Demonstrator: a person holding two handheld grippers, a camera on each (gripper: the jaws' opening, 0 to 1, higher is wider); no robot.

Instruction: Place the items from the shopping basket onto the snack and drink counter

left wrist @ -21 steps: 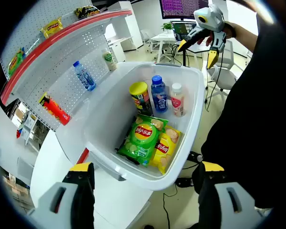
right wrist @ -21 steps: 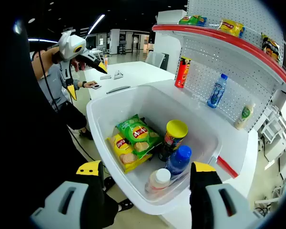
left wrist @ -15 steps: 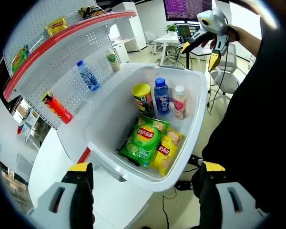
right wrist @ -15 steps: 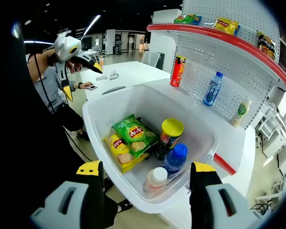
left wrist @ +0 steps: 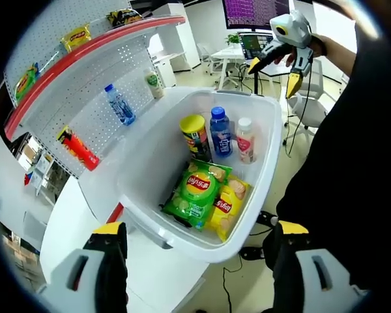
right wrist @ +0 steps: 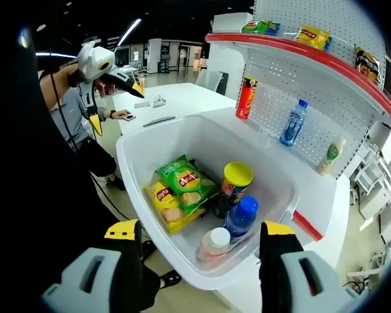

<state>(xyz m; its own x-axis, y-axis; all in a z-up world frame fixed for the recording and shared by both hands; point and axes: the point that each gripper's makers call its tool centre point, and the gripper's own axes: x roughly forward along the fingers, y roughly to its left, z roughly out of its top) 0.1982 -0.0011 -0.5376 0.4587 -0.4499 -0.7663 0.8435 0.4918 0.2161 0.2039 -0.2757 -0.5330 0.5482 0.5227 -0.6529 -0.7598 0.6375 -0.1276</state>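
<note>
A white shopping basket (left wrist: 150, 156) (right wrist: 182, 140) holds a green chip bag (left wrist: 197, 189) (right wrist: 184, 179) lying over a yellow chip bag (left wrist: 227, 205) (right wrist: 164, 205). Beside them stand a yellow-lidded can (left wrist: 194, 134) (right wrist: 234, 186), a blue bottle (left wrist: 219, 130) (right wrist: 242, 215) and a pale white-capped bottle (left wrist: 246, 138) (right wrist: 212, 244). My left gripper (left wrist: 197, 229) (right wrist: 116, 111) is open and holds nothing, above and short of the basket. My right gripper (right wrist: 201, 229) (left wrist: 270, 77) is also open and bare, on the basket's opposite side.
The basket rests on a white counter (left wrist: 72, 215) (right wrist: 326, 195) in front of a red-edged pegboard shelf. A water bottle (left wrist: 119, 104) (right wrist: 292, 122), a red can (left wrist: 78, 149) (right wrist: 246, 98) and a green-labelled bottle (left wrist: 155, 83) (right wrist: 331, 158) stand there. Chip bags lie on the top shelf. Dark clothing borders both views.
Both cameras have shifted slightly. Nothing in the basket has moved, and both grippers have stayed open.
</note>
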